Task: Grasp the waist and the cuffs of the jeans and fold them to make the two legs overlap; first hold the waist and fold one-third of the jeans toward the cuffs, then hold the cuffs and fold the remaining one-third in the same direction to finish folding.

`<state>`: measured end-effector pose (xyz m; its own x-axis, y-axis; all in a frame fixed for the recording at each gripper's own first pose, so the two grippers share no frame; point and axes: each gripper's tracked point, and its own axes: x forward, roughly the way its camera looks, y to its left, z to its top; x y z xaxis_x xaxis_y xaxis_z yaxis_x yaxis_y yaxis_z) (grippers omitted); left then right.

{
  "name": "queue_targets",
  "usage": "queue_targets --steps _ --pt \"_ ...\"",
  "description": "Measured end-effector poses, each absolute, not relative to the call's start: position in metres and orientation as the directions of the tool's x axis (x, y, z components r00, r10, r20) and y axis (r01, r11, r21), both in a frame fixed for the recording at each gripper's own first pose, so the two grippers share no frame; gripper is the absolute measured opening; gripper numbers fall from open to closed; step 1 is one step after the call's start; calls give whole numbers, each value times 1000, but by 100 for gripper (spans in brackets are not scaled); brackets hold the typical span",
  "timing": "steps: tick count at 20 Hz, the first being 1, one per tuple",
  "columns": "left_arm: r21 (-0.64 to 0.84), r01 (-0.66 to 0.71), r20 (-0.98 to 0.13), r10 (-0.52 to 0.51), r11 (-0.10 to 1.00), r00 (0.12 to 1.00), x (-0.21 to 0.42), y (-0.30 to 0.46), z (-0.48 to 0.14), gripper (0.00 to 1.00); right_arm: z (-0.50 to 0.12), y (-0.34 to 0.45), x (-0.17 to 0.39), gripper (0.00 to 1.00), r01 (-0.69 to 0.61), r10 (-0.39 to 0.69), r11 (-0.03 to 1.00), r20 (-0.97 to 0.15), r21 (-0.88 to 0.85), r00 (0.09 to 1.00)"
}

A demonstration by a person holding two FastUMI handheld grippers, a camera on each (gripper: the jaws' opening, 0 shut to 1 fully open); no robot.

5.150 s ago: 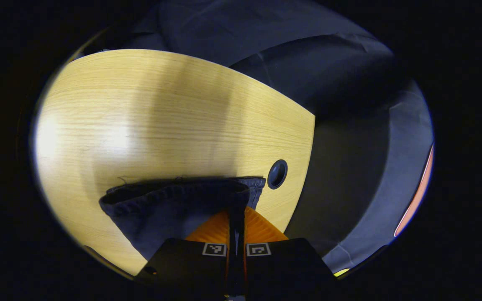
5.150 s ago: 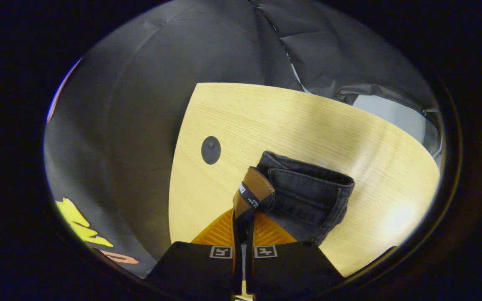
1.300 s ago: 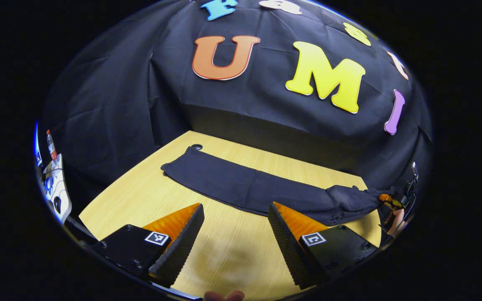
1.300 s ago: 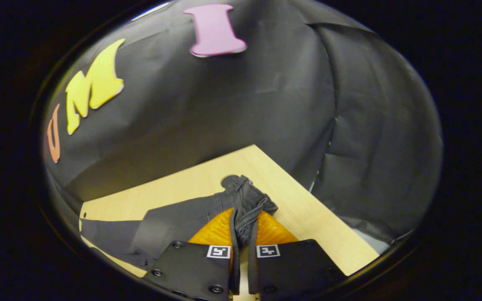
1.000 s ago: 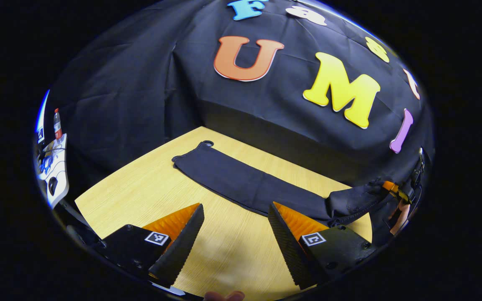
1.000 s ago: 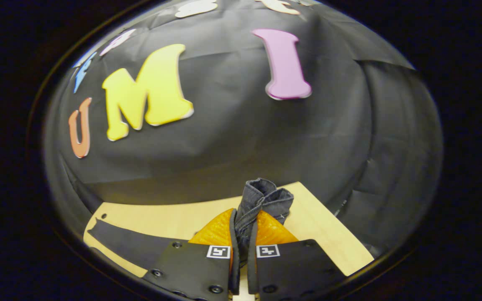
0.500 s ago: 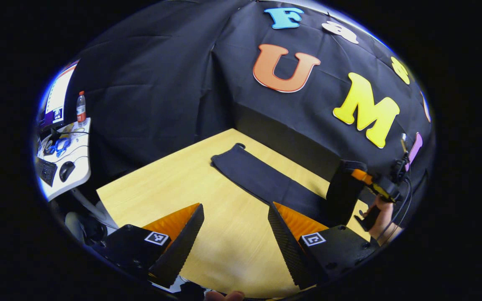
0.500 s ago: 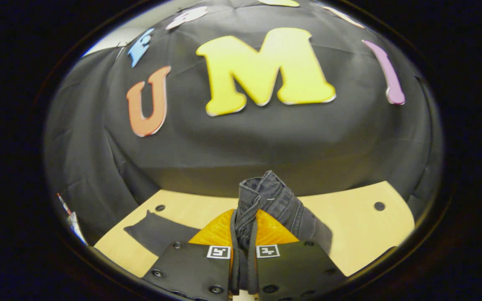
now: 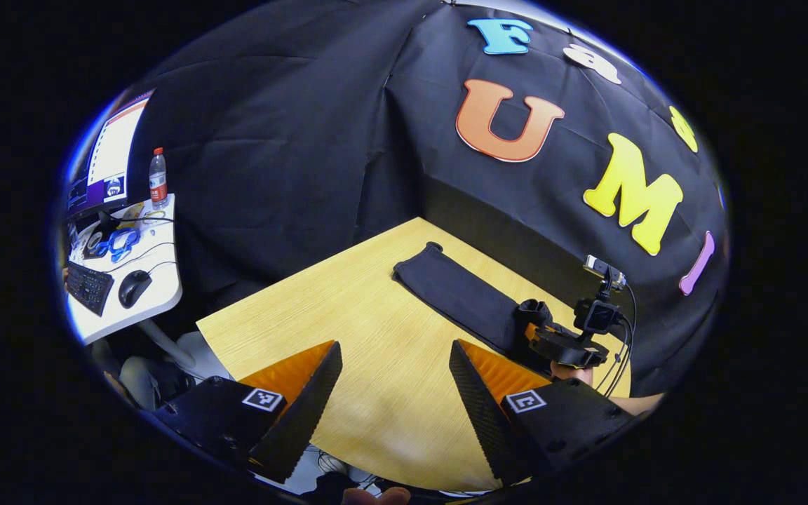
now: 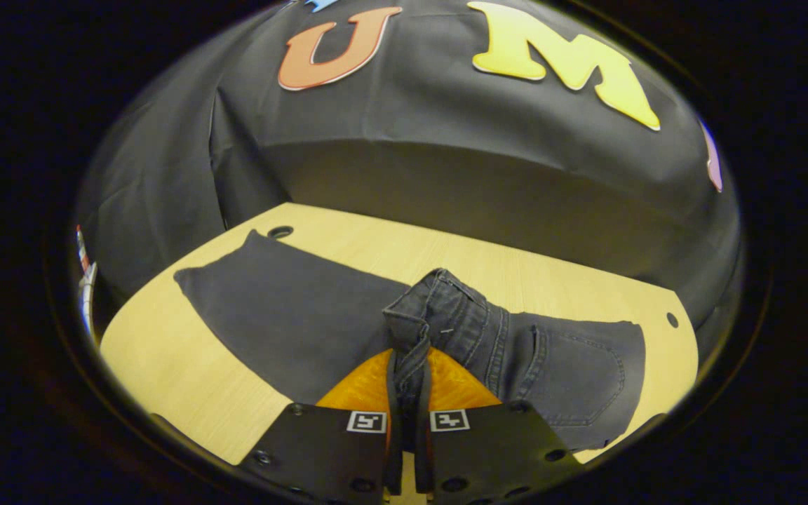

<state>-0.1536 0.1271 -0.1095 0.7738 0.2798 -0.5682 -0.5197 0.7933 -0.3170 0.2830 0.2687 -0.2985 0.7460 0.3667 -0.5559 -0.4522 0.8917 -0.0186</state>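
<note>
Jeans (image 10: 285, 308) lay on the wooden table (image 10: 165, 365) at frame centre in the right gripper view, waist end bunched and folded over the legs. Right gripper (image 10: 407, 382) at bottom centre pinched the waistband. Left gripper (image 9: 393, 382) hung spread over bare table at bottom, jeans (image 9: 456, 294) at right centre.

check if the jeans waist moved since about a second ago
Yes. The right gripper has carried the waist off the table's right end, leftward over the legs toward the cuffs.
</note>
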Motion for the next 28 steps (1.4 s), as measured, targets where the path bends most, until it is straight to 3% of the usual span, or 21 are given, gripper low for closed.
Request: queue_targets --steps 1,4,6,8,13,19,23,25,28 --pt "-321 -518 -569 276 793 775 -153 129 -111 100 -297 270 281 4 -455 372 890 -553 -15 746" --pt "-333 -512 -569 264 792 779 -144 134 -111 100 -291 281 268 18 -495 469 860 -574 123 671" --pt "-333 -510 -572 260 793 778 -137 140 -113 99 -280 280 247 39 -525 525 829 -595 194 609" --pt "-347 -498 -564 247 795 788 -126 143 -113 99 -260 265 236 63 -549 545 813 -584 193 601" --pt "-398 -460 -546 199 794 814 -82 150 -121 99 -181 199 199 88 -576 568 799 -530 172 629" --pt "-591 -488 -583 78 642 809 -3 163 -166 99 -102 114 184 92 -558 565 811 -482 176 670" --pt "-744 -569 -611 -12 351 791 45 178 -205 99 -92 46 189 95 -456 488 868 -496 195 718" --pt "-783 -593 -604 -5 188 797 66 191 -220 99 -98 21 186 92 -404 450 891 -517 205 728" --pt "-771 -622 -628 -2 136 778 91 197 -249 100 -117 -5 183 95 -346 410 911 -560 223 720"
